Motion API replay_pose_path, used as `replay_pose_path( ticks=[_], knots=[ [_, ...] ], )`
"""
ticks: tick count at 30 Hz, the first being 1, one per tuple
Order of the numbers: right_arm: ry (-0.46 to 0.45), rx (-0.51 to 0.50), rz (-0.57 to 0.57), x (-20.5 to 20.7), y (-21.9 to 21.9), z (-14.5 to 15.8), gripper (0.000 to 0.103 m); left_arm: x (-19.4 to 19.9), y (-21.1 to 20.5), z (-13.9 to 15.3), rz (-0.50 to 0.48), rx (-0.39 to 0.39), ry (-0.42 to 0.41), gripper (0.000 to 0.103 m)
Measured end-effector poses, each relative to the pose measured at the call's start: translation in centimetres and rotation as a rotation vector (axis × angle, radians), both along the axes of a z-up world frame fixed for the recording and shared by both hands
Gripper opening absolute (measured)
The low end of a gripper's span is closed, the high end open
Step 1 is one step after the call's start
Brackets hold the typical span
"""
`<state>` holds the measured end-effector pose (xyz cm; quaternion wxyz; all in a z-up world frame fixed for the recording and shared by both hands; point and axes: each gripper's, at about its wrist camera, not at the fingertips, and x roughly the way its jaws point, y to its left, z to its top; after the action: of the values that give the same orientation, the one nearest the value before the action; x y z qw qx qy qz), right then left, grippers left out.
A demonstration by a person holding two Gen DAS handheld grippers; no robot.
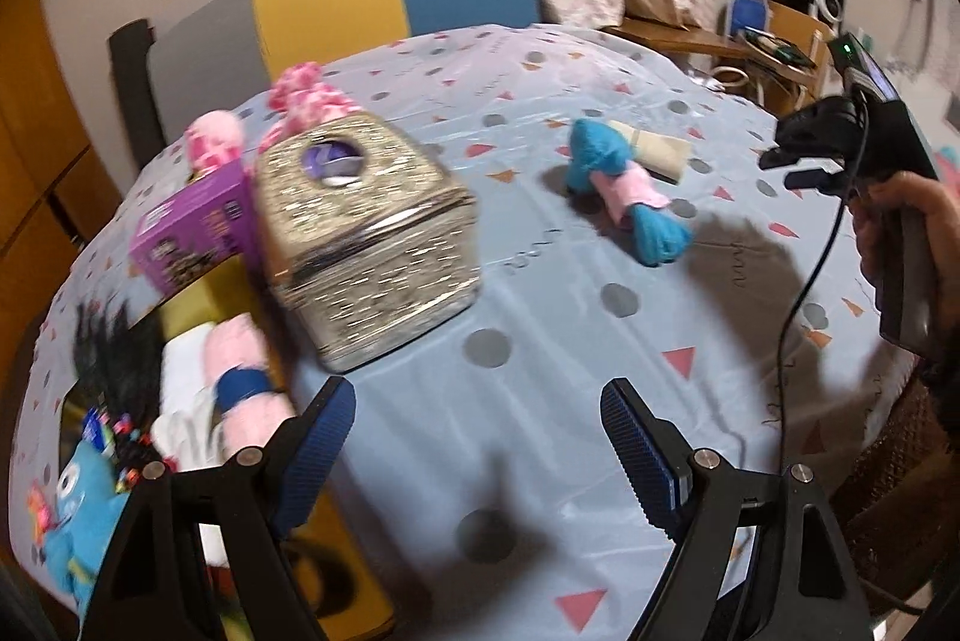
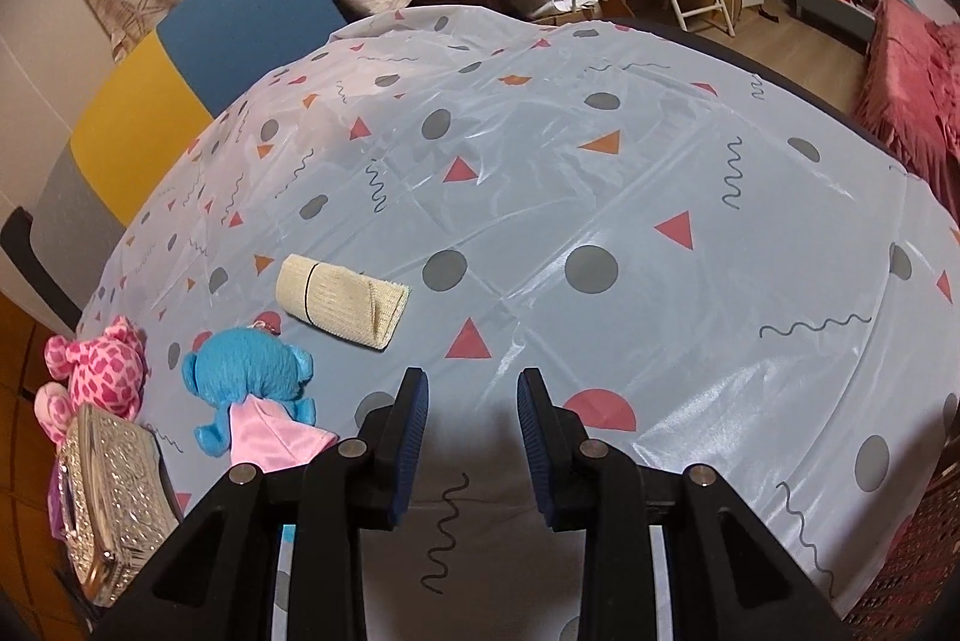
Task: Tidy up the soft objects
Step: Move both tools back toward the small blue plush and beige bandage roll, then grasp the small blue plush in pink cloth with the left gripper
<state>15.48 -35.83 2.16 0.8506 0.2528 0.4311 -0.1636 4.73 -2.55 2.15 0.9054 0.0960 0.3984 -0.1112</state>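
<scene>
Left gripper (image 1: 477, 437) wide, right gripper (image 2: 474, 425) narrower, both empty. I'd approach the blue plush elephant (image 2: 249, 371) low, pinch its body.

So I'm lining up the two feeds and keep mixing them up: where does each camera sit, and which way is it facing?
Left wrist: sits behind the open left gripper, looking across the table at the silver box; the person's right hand shows.
Right wrist: sits behind the open right gripper, facing mostly bare tablecloth; no hand shows.
Shared: blue plush toy, beige cloth roll, silver box.
</scene>
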Motion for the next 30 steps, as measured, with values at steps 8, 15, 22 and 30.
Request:
replay_pose_path(
  ticks=[8, 15, 22, 30],
  knots=[
    [-0.016, 0.028, -0.02, -0.2, -0.5, 0.1, 0.03, 3.0, -3.7, -0.8, -0.068, -0.027, 0.051, 0.077],
    [-0.032, 0.07, -0.049, -0.6, -1.2, 0.0, 0.03, 6.5, -7.3, -1.2, -0.111, -0.085, 0.085, 0.077],
    [-0.031, 0.089, -0.02, -0.4, -0.7, -0.1, 0.03, 11.9, -10.8, -1.8, -0.098, -0.164, 0.136, 0.088],
    [-0.022, 0.109, -0.008, -0.1, -0.6, -0.5, 0.031, 17.8, -14.8, -3.2, -0.076, -0.145, 0.139, 0.09]
  ],
)
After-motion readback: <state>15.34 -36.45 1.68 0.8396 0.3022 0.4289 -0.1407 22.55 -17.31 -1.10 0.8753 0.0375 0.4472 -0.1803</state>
